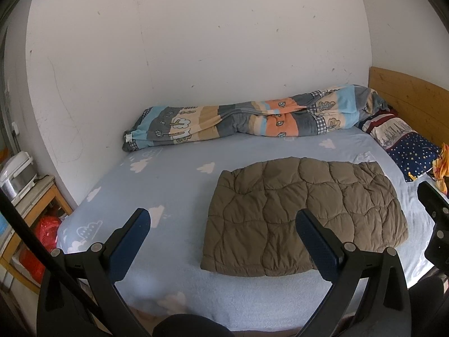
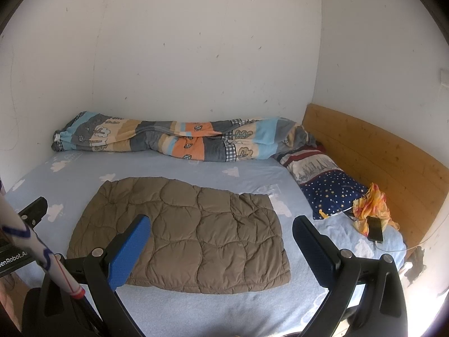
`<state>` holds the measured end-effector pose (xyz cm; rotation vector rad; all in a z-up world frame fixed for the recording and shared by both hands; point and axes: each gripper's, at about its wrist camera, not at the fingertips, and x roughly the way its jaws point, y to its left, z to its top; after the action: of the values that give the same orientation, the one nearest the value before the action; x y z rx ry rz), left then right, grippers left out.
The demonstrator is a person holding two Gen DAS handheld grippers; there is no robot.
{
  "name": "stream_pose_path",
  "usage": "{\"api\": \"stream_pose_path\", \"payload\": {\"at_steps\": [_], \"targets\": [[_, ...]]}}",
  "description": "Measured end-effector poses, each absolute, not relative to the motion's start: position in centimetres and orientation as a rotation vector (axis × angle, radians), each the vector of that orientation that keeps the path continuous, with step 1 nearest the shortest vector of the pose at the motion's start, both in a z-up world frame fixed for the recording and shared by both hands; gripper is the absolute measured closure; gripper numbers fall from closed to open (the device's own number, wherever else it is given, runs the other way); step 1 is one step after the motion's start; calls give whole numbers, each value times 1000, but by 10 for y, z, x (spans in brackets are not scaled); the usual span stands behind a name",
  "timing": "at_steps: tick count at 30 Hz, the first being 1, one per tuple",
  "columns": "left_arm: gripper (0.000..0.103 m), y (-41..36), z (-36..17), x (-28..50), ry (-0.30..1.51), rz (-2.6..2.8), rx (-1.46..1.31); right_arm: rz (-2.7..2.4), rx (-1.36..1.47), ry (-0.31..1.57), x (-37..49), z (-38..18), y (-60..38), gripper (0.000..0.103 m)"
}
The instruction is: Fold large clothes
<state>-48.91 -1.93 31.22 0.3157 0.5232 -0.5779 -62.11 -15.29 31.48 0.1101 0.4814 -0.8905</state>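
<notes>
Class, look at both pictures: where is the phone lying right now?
Only the right wrist view shows the phone: on the bed's right side, against the orange cloth, just past the starry pillow.

Bare sheet [image 2: 157, 165] rings jacket [image 2: 182, 233]; rolled quilt [image 2: 179, 140] blocks wall side, pillow [image 2: 325, 188] headboard end

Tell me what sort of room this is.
Most likely a small bedroom: a bed with a cloud-print sheet and wooden headboard, a rolled quilt against the wall, a pillow. A folded brown padded garment lies on the sheet.
</notes>
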Motion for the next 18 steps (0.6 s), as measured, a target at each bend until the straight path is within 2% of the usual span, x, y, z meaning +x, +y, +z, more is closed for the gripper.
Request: {"api": "stream_pose_path", "payload": {"at_steps": [18], "targets": [[0,-19,311,-490,519,-582,316,-879,109,489,-624,307,-153,0]]}}
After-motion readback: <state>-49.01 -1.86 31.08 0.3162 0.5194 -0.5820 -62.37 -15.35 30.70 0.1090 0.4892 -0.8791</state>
